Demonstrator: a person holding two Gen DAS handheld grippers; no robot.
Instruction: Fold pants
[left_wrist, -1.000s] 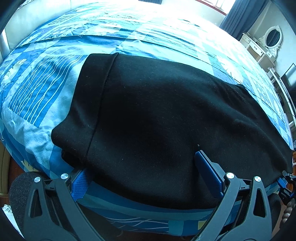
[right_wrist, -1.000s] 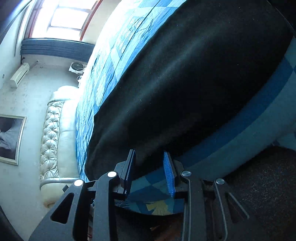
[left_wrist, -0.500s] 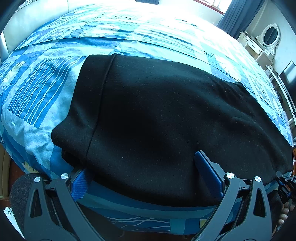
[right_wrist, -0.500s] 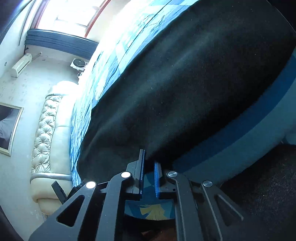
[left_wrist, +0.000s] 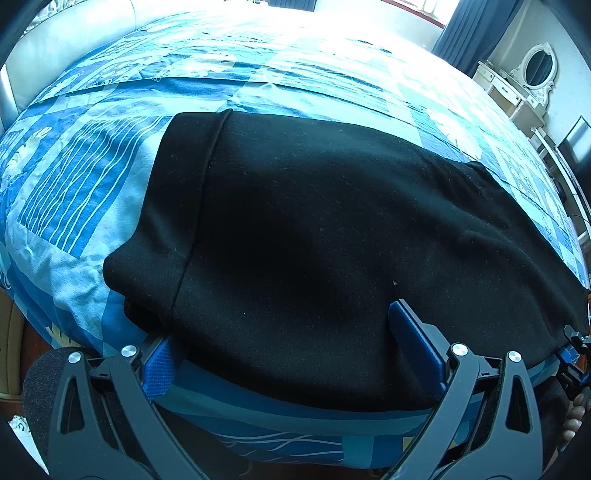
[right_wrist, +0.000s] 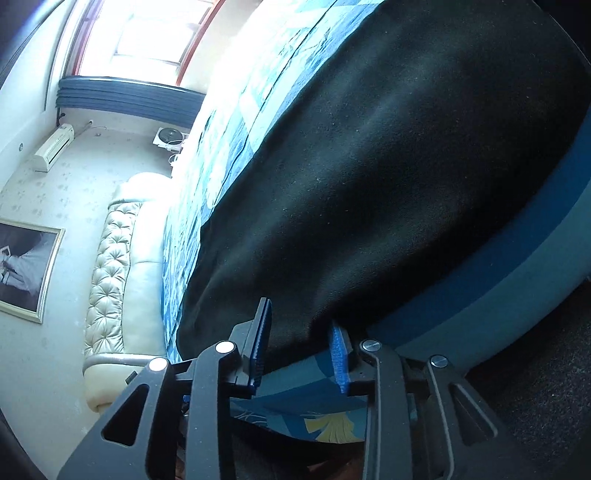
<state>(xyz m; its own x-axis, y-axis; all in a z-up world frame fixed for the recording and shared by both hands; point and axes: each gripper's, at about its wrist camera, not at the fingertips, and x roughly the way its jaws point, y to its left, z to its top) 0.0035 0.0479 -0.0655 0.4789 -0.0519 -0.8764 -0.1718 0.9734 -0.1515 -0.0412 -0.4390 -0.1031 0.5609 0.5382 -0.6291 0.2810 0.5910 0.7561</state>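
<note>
Black pants (left_wrist: 314, 236) lie spread across a blue patterned bedspread (left_wrist: 85, 177), with a folded band along their left side. My left gripper (left_wrist: 280, 343) is wide open at the near edge of the pants, its blue fingers (left_wrist: 413, 336) straddling the hem. In the right wrist view the pants (right_wrist: 388, 166) fill the middle. My right gripper (right_wrist: 299, 343) is open, with the near edge of the fabric lying between its blue pads (right_wrist: 340, 354). The right gripper also shows at the far right of the left wrist view (left_wrist: 576, 354).
A cream tufted headboard (right_wrist: 110, 266) runs along the far side of the bed. A white dressing table with an oval mirror (left_wrist: 532, 77) stands at the back right. A dark carpet (right_wrist: 546, 369) lies below the bed edge. A window with blue curtains (right_wrist: 140, 96) is behind.
My right gripper closed to a narrow gap half a second ago and has opened again, with the pants edge now between its pads. The left gripper has stayed open and in place.
</note>
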